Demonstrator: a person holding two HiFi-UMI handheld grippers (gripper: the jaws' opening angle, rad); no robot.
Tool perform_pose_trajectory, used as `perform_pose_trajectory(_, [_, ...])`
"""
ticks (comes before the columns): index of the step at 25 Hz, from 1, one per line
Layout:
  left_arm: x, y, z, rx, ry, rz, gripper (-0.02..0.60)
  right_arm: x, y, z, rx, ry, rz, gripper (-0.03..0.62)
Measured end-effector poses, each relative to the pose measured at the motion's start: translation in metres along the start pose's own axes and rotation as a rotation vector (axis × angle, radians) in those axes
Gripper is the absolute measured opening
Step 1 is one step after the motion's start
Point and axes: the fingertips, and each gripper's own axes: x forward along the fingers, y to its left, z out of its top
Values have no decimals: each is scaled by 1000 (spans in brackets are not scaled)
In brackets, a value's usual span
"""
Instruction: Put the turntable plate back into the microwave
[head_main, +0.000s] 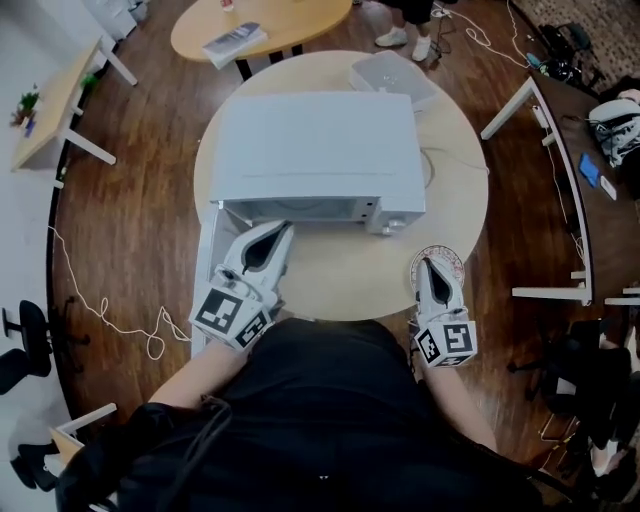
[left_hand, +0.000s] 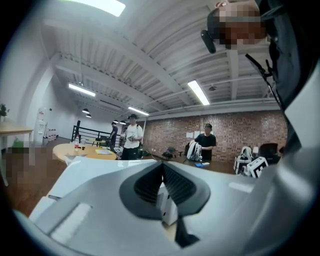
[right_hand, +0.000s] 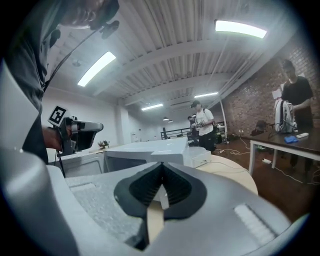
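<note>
Lying flat, turntable plate (head_main: 440, 251) sits near microwave (head_main: 315, 150).

Black shirt (head_main: 330, 400); white left tongs (head_main: 283, 228) and right tongs (head_main: 428, 262) bear black-and-white marker cubes (head_main: 232, 315).

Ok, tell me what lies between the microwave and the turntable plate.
Nothing: in the head view, only bare tabletop separates the microwave from the turntable plate.

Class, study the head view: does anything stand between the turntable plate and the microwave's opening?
Yes: the left gripper sits at the microwave's open front, across the turntable plate's way in.
</note>
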Motion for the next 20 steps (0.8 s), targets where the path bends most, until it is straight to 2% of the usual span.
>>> perform_pose_trajectory(5, [25,-17,-1,12,17,-51,5,-24,-28,-7,12,7,-77,2])
perform_pose_trajectory(9, [49,-38,-6,22,35,-108,5,-44,-54,-8,80,2,-154,2])
perform_pose_trajectory(13, [71,-56,-15,38,45,-152,5,-63,-67,-9,70,-8,-195,2])
perform_pose_trajectory(20, [110,-106,-19,60,49,-284,5,-105,-95,-15,114,-27,-310,2])
